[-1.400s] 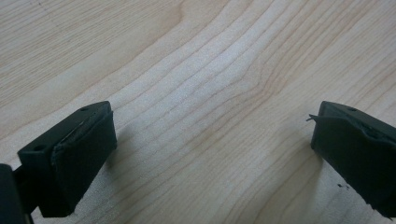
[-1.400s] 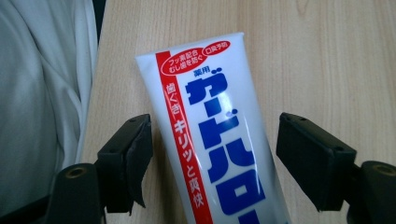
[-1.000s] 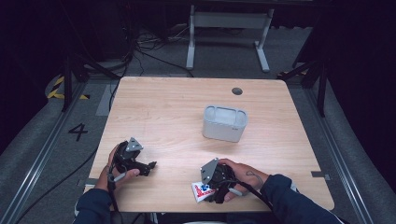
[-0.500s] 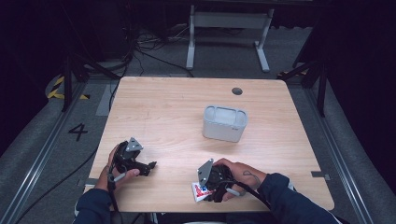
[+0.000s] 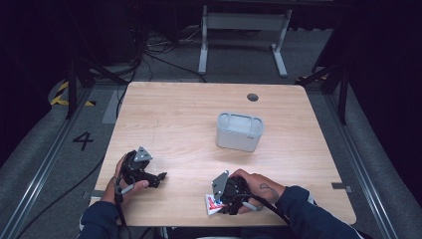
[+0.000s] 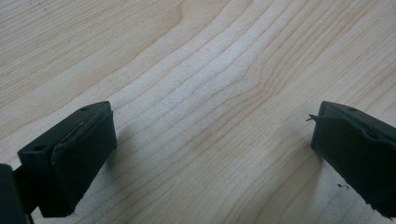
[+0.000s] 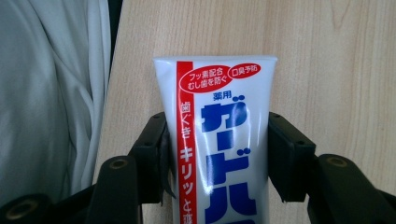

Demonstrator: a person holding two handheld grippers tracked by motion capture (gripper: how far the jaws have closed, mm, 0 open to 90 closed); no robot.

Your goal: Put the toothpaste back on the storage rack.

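Note:
A white toothpaste tube (image 7: pixel 219 140) with a red stripe and blue lettering lies flat at the table's front edge, its crimped end pointing away from my right gripper (image 7: pixel 217 154). Both jaws press its sides, so the gripper is shut on it. From above, the tube (image 5: pixel 212 204) pokes out front-left of the right gripper (image 5: pixel 220 200), which a hand holds low on the wood. My left gripper (image 5: pixel 160 177) rests at the front left, and in its own view the left gripper (image 6: pixel 210 154) stands wide open over bare wood.
A grey open-topped container (image 5: pixel 240 131) stands right of the table's middle. A dark round hole (image 5: pixel 253 97) marks the far side of the wooden table (image 5: pixel 179 119). White cloth (image 7: pixel 51 93) hangs just past the front edge beside the tube.
My right gripper has shifted slightly left with the tube in it. The left gripper has stayed put.

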